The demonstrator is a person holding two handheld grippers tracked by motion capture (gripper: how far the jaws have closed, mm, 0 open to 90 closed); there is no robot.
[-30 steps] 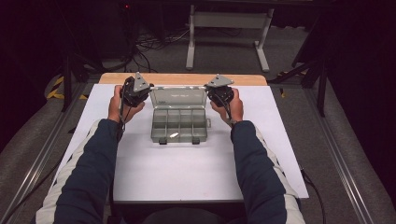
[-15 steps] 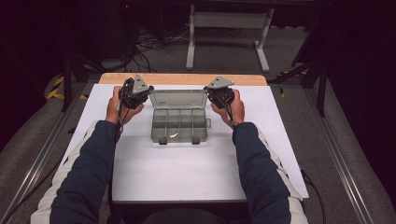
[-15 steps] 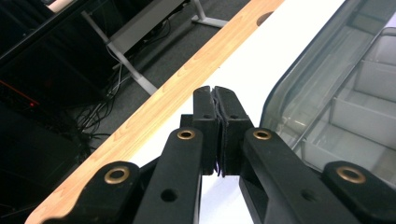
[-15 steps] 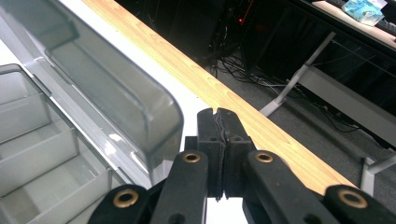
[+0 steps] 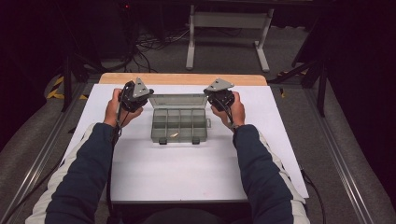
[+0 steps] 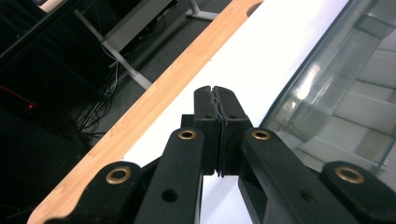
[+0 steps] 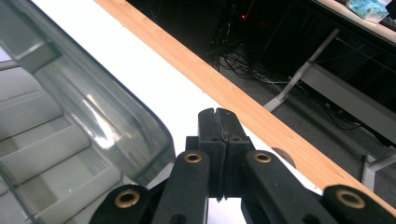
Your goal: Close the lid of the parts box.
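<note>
We have a clear plastic box (image 5: 180,124) with its lid (image 5: 177,101) standing open, resting on the white tabletop (image 5: 187,172), and we hold one gripper at each of the lid's far corners. The left gripper (image 5: 150,92) sits just beside the lid's left corner, the right gripper (image 5: 205,91) just beside its right corner. The box has several compartments; one small pale piece (image 5: 173,135) lies in the near row, toward the middle of the box.

The step in hand looks like folding the lid down onto the box. To do it well, we judge that both grippers should press the lid's top edge evenly, so the lid swings on its hinge without twisting or sliding the box across the tabletop.

The fingers (image 6: 208,116) of the left gripper are pressed fully together and hold nothing; the lid's clear edge lies just beside them. The right gripper's fingers (image 7: 208,128) are likewise closed tight on nothing, with the lid's rounded corner just beside them.
</note>
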